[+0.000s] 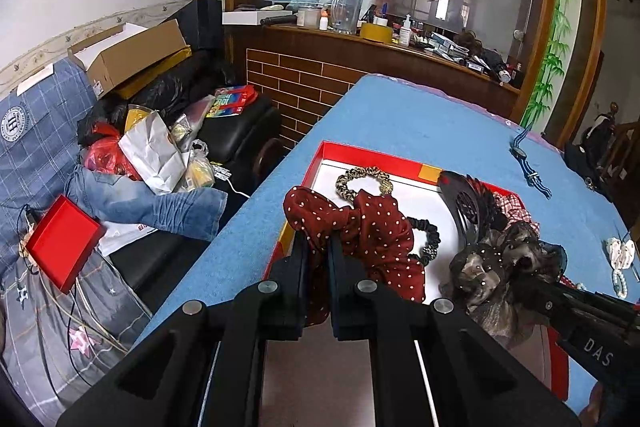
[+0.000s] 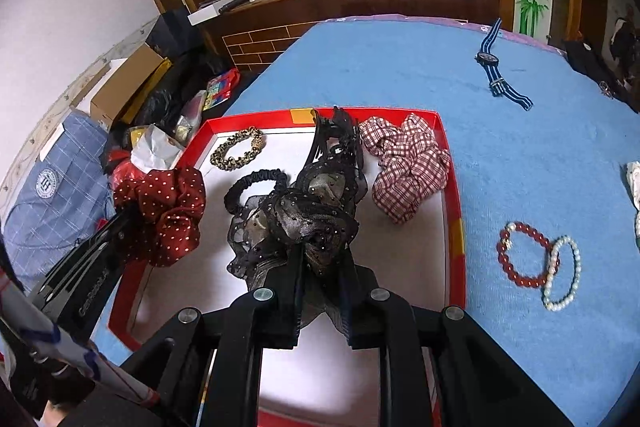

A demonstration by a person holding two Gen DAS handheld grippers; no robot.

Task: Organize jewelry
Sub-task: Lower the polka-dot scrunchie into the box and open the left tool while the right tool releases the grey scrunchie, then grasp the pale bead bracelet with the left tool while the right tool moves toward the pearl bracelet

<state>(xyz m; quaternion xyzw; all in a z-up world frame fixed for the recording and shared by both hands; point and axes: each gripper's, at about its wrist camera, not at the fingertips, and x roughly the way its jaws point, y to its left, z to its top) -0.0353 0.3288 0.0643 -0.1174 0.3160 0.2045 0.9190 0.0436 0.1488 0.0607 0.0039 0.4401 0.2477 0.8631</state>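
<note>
A red-rimmed white tray [image 2: 450, 163] sits on the blue cloth table. My left gripper [image 1: 319, 247] is shut on a dark red polka-dot scrunchie [image 1: 372, 227], held over the tray's left edge; the scrunchie also shows in the right wrist view [image 2: 168, 211]. My right gripper [image 2: 320, 259] is shut on a black lace hair bow [image 2: 304, 211], held over the tray's middle; the bow also shows in the left wrist view [image 1: 496, 263]. In the tray lie a leopard-print scrunchie [image 2: 238, 153], a thin black scrunchie [image 2: 256, 183], a red checked scrunchie [image 2: 404, 163] and a black hair claw [image 2: 336, 139].
On the cloth right of the tray lie a red bead bracelet [image 2: 524, 255], a pearl bracelet [image 2: 564, 275] and a blue striped watch [image 2: 500, 71]. A white item [image 2: 634, 179] lies at the right edge. A cluttered sofa [image 1: 120, 155] stands left of the table.
</note>
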